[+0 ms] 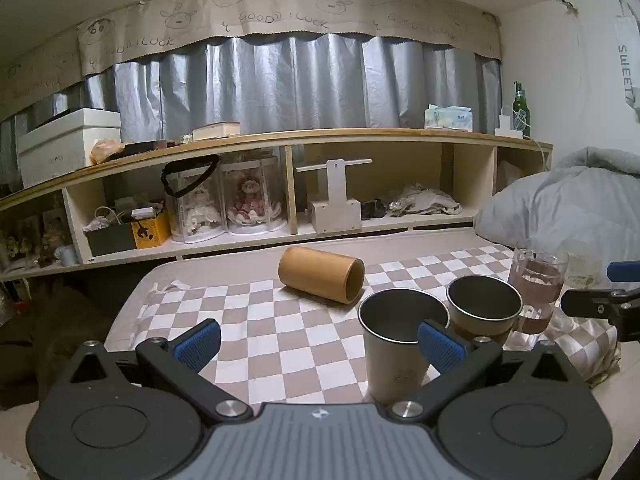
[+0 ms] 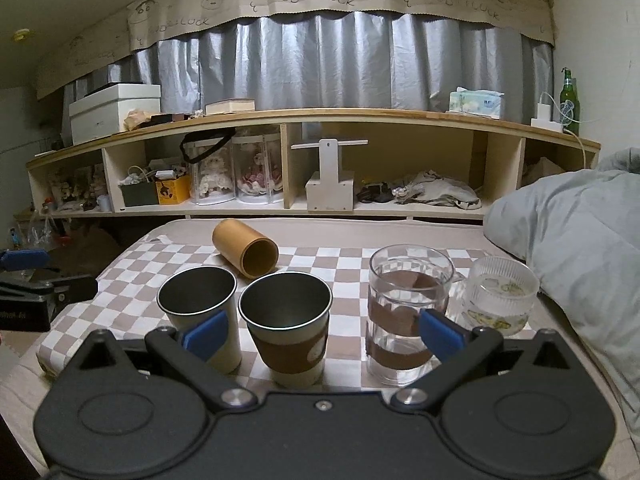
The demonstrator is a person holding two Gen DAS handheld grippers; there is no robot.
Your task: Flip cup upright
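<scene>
Bamboo cup (image 1: 322, 275) lies sideways behind two upright steel cups (image 1: 402, 344).

bg: grey curtain (image 1: 280, 84) | wood shelf (image 1: 280, 140) | white wall (image 1: 560, 60)

The tan cup (image 2: 245, 254) lying on its side looked matt, like bamboo or cardboard. The two upright tumblers (image 2: 199, 292) had dull brushed-metal interiors; one (image 2: 286, 320) wore a brown paper-like sleeve. The tall glass (image 2: 408, 308) was clear and glossy, the small one (image 2: 500, 292) ribbed. The checkered cloth (image 1: 256, 320) looked soft and woven. The gripper pads (image 1: 199, 345) were blue ribbed rubber on matt black plastic.
</scene>
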